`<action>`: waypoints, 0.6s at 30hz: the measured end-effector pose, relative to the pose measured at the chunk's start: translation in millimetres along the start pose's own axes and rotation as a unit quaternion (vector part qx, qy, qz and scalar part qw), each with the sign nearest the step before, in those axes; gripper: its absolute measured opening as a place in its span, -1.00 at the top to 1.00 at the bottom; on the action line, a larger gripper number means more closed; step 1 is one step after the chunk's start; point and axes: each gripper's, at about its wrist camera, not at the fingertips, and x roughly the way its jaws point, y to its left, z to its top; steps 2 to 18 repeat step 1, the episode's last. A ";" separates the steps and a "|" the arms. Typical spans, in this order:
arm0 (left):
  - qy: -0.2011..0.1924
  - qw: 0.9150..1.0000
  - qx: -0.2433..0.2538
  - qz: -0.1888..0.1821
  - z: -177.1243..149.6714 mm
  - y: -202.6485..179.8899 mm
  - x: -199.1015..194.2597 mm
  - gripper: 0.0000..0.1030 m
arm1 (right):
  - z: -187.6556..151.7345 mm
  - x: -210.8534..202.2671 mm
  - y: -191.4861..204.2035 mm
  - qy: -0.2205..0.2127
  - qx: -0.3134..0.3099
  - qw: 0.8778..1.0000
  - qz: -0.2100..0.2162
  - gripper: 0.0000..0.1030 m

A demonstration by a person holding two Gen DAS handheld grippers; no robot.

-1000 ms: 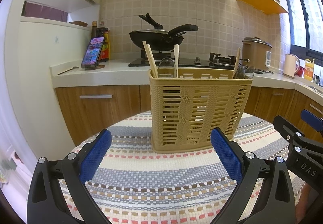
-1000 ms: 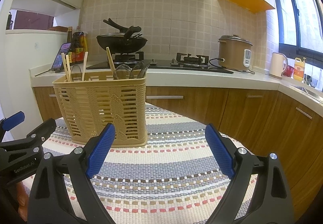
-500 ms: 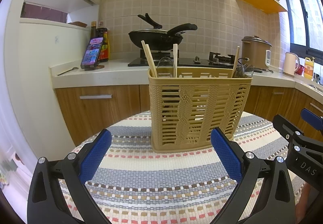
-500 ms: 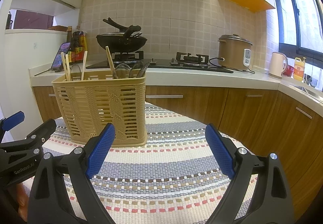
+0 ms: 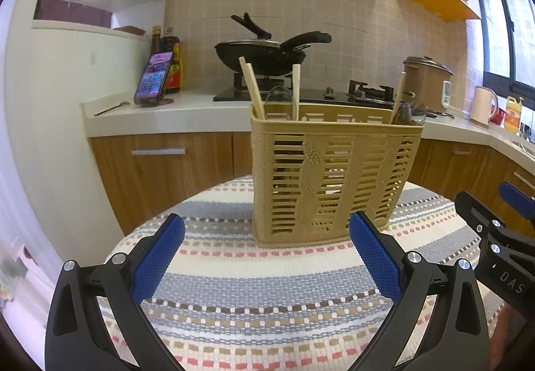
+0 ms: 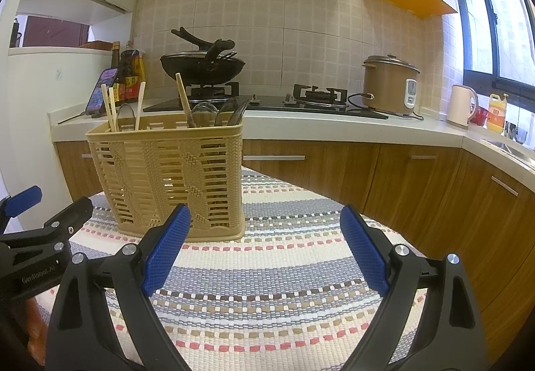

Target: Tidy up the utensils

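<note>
A tan slatted utensil basket (image 5: 331, 177) stands upright on a round table with a striped cloth (image 5: 267, 290). Chopsticks (image 5: 254, 90) and clear spoons stick out at its left end, a chopstick and dark spoons (image 5: 409, 110) at its right end. My left gripper (image 5: 267, 250) is open and empty, just in front of the basket. My right gripper (image 6: 265, 247) is open and empty, in front of and to the right of the basket (image 6: 167, 177). Each gripper shows at the edge of the other's view.
Behind the table runs a white kitchen counter (image 5: 160, 110) with wooden cabinets. On it are a phone on a stand (image 5: 152, 78), sauce bottles, a black wok on the stove (image 6: 202, 65), a rice cooker (image 6: 389, 85) and a kettle (image 6: 461, 105).
Both views have shifted very slightly; the basket sits a touch lower and closer in the frames. Both grippers stay open and empty.
</note>
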 end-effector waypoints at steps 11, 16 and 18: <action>-0.002 1.000 0.000 0.001 -0.1 0.0 -0.5 -0.86 | 0.0 0.0 0.5 0.000 -0.001 1.000 0.000 -0.68; -0.002 1.000 0.000 0.001 -0.1 0.0 -0.5 -0.86 | 0.0 0.0 0.5 0.000 -0.001 1.000 0.000 -0.68; -0.002 1.000 0.000 0.001 -0.1 0.0 -0.5 -0.86 | 0.0 0.0 0.5 0.000 -0.001 1.000 0.000 -0.68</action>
